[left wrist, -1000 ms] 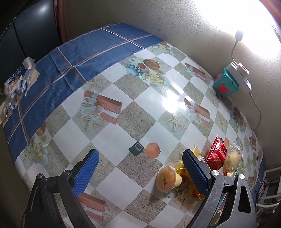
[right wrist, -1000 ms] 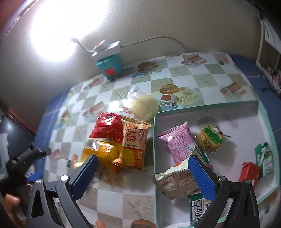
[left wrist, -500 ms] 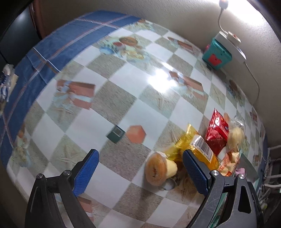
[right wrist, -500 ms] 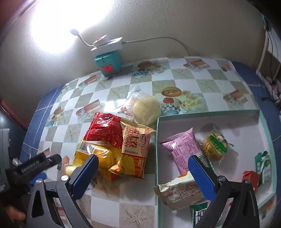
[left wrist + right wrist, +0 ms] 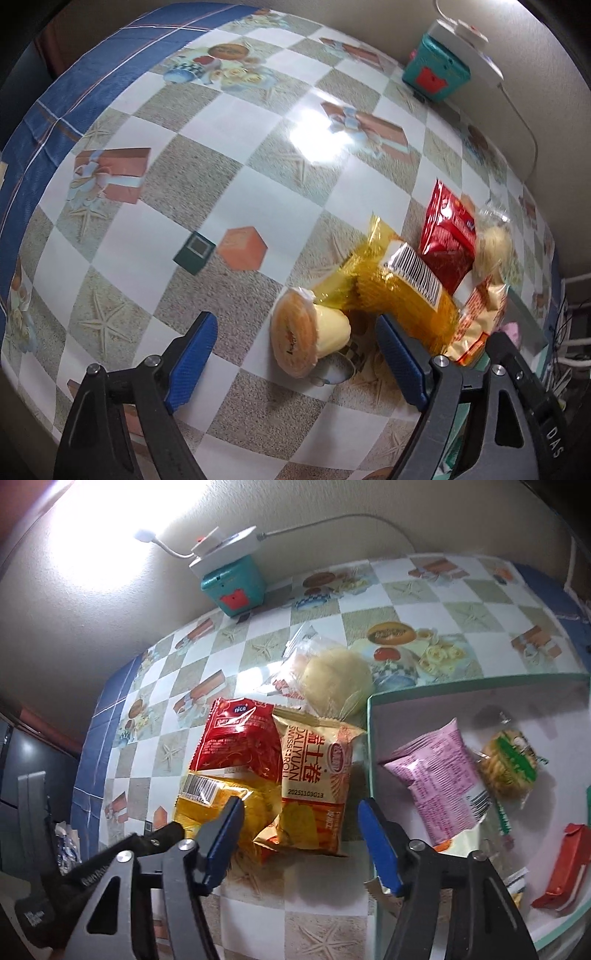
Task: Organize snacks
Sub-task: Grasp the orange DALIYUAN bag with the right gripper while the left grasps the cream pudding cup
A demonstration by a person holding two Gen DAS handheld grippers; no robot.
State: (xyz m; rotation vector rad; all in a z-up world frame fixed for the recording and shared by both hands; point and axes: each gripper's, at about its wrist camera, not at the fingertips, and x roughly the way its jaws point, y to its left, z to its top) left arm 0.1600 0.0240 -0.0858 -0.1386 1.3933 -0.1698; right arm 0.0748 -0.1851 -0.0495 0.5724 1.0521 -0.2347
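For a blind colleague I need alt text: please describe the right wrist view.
The right gripper, jaws open and just closing, hangs over an orange Swiss roll packet lying beside a red packet and a yellow packet on a checked tablecloth. To the right, a shallow box holds a pink packet and other snacks.

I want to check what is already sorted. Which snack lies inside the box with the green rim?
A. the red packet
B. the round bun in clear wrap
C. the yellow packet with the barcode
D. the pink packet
D: the pink packet lies on the white floor inside the box, while the red, yellow and bun packets are all on the tablecloth outside it.
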